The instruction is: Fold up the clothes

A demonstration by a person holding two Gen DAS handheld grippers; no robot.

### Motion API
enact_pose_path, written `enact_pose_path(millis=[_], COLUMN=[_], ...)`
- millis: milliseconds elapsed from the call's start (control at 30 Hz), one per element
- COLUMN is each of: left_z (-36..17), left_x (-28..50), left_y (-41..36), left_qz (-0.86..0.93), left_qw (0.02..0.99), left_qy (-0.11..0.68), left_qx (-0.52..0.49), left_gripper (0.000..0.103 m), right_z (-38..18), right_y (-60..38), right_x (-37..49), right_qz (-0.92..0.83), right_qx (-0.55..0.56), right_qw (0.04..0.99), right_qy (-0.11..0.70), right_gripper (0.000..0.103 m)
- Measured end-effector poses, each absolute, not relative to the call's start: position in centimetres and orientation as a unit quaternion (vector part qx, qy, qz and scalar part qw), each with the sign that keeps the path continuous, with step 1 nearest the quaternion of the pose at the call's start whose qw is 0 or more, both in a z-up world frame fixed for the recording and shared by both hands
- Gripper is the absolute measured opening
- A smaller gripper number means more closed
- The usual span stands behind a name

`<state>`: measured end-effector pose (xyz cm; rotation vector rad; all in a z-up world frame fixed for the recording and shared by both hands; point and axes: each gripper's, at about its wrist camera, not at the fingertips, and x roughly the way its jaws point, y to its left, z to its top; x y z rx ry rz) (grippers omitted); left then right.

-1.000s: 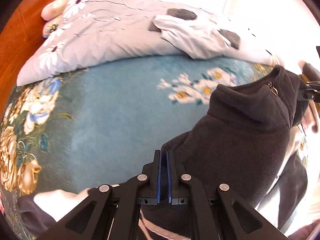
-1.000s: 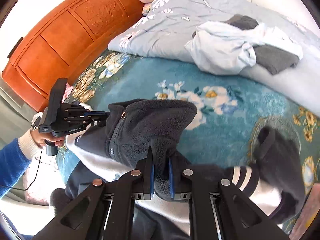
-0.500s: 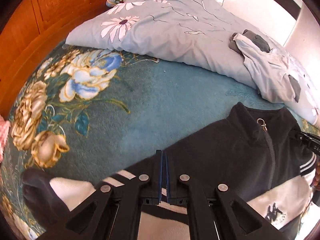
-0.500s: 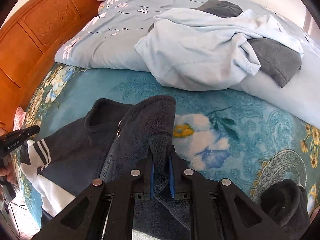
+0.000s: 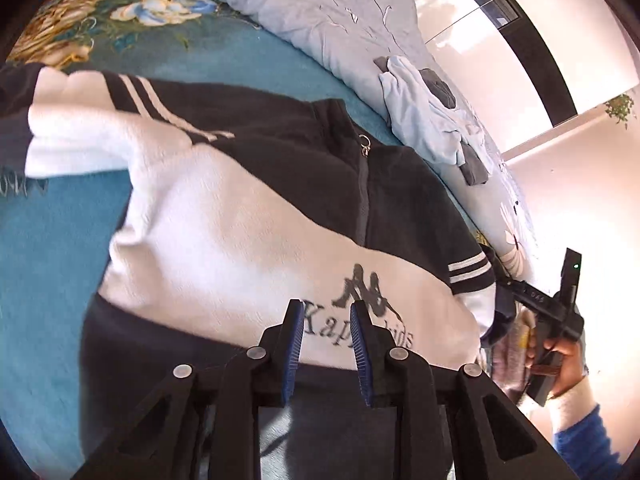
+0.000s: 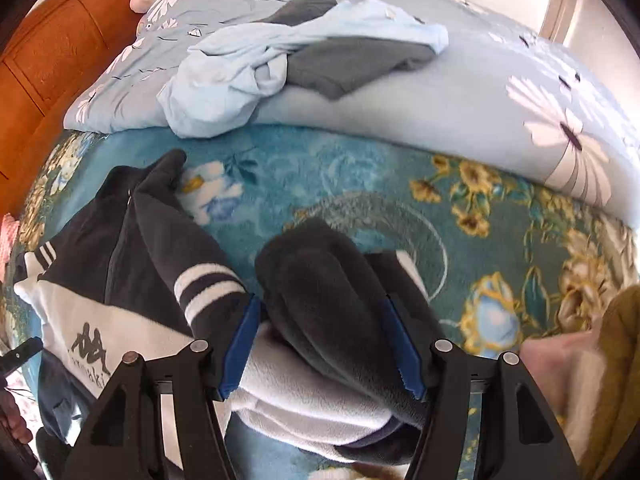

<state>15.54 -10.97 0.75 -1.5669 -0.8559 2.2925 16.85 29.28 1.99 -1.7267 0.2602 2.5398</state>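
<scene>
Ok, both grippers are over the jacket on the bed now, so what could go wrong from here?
1. The dark fleece sleeve is bunched between the opening right gripper fingers; it may snag on the blue pads as the gripper lifts away.
2. The black-and-white zip fleece jacket looks rumpled, so folds may come out crooked.
3. The left gripper, opening with nothing between its fingers, could pinch several layers at once.

Open teal floral blanket (image 6: pixel 360 168) lies beyond the fleece jacket (image 5: pixel 248 216); the grey duvet (image 6: pixel 460 92) with heaped light-blue garment (image 6: pixel 240 76) bounds the far side.
</scene>
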Motion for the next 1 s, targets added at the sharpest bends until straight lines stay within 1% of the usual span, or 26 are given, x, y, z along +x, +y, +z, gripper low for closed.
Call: enact_pose_path(millis=[100, 133, 167, 200, 233, 300, 367, 467, 600, 733, 767, 867, 1000], left_z=[1.6, 1.9, 2.4, 3.0, 3.7, 4.5, 5.2, 5.9, 6.2, 6.3, 6.4, 6.3, 5.9], left_x=[16.3, 16.5, 16.8, 17.0, 17.3, 17.7, 18.3, 19.1, 19.6, 19.9, 20.1, 20.7, 21.5], left_y=[-10.2, -9.9, -9.9, -10.1, -10.2, -11.2, -12.4, -14.2, -15.8, -16.5, -16.7, -17.7, -19.7], left_qz=[0.781, 0.780, 0.786, 0.793, 0.799, 0.805, 0.810, 0.816, 0.815, 0.815, 0.815, 0.815, 0.812], left_qw=[0.116, 0.115, 0.112, 0.107, 0.103, 0.092, 0.080, 0.063, 0.052, 0.048, 0.047, 0.036, 0.011], left_qy=[-0.293, -0.293, -0.288, -0.282, -0.277, -0.283, -0.292, -0.310, -0.337, -0.347, -0.349, -0.357, -0.380], left_qx=[-0.539, -0.540, -0.536, -0.530, -0.524, -0.513, -0.501, -0.484, -0.468, -0.461, -0.459, -0.454, -0.442], left_gripper=[0.028, 0.028, 0.028, 0.028, 0.028, 0.028, 0.029, 0.031, 0.033, 0.034, 0.034, 0.035, 0.037], right_z=[0.8, 0.8, 0.8, 1.4, 2.2, 3.8, 6.9, 13.3, 19.4, 20.6, 20.6, 21.5, 22.7], right_y=[29.8, 30.0, 30.3, 30.5, 30.7, 31.2, 32.6, 36.4, 40.1, 41.0, 40.5, 36.6, 26.9], right_x=[17.8, 17.9, 18.0, 18.0, 18.0, 18.0, 17.9, 19.0, 20.9, 21.8, 21.8, 20.1, 16.9], right_qz=[0.818, 0.816, 0.813, 0.815, 0.818, 0.823, 0.843, 0.877, 0.893, 0.891, 0.894, 0.913, 0.943], right_qx=[-0.562, -0.563, -0.564, -0.560, -0.555, -0.546, -0.510, -0.424, -0.348, -0.336, -0.333, -0.329, -0.312], right_qw=[0.051, 0.058, 0.065, 0.069, 0.073, 0.080, 0.107, 0.180, 0.251, 0.261, 0.256, 0.204, 0.099], right_qy=[0.109, 0.119, 0.129, 0.132, 0.132, 0.133, 0.132, 0.137, 0.136, 0.156, 0.157, 0.124, 0.057], right_gripper=[0.064, 0.060, 0.041, 0.027, 0.011, 0.011, 0.011, 0.010, 0.009, 0.009, 0.009, 0.009, 0.009])
